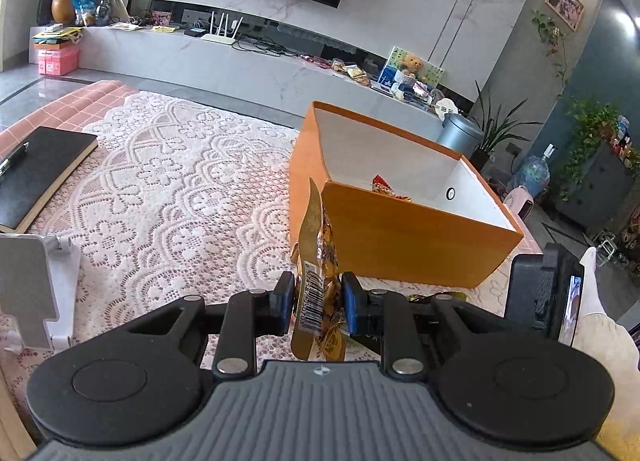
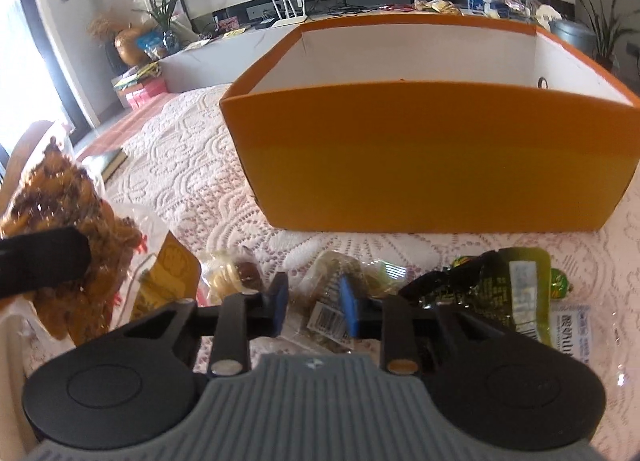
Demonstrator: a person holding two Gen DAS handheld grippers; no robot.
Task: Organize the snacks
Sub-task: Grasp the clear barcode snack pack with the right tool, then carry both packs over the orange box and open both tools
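Note:
My left gripper (image 1: 316,303) is shut on a gold snack packet (image 1: 318,261) with a barcode, held upright above the lace cloth, just in front of the orange box (image 1: 400,249). A red-wrapped snack (image 1: 384,185) lies inside the box. My right gripper (image 2: 313,307) is open, its fingers on either side of a clear packet with a barcode (image 2: 326,301) on the table, in front of the orange box (image 2: 432,165). A dark green packet (image 2: 500,289), a yellow packet (image 2: 168,273) and a round-biscuit packet (image 2: 232,273) lie beside it.
A black notebook with a pen (image 1: 36,177) lies at the far left. A white stand (image 1: 32,289) is at the left edge. A brown furry thing (image 2: 68,229) sits at left in the right wrist view. A TV bench runs behind the table.

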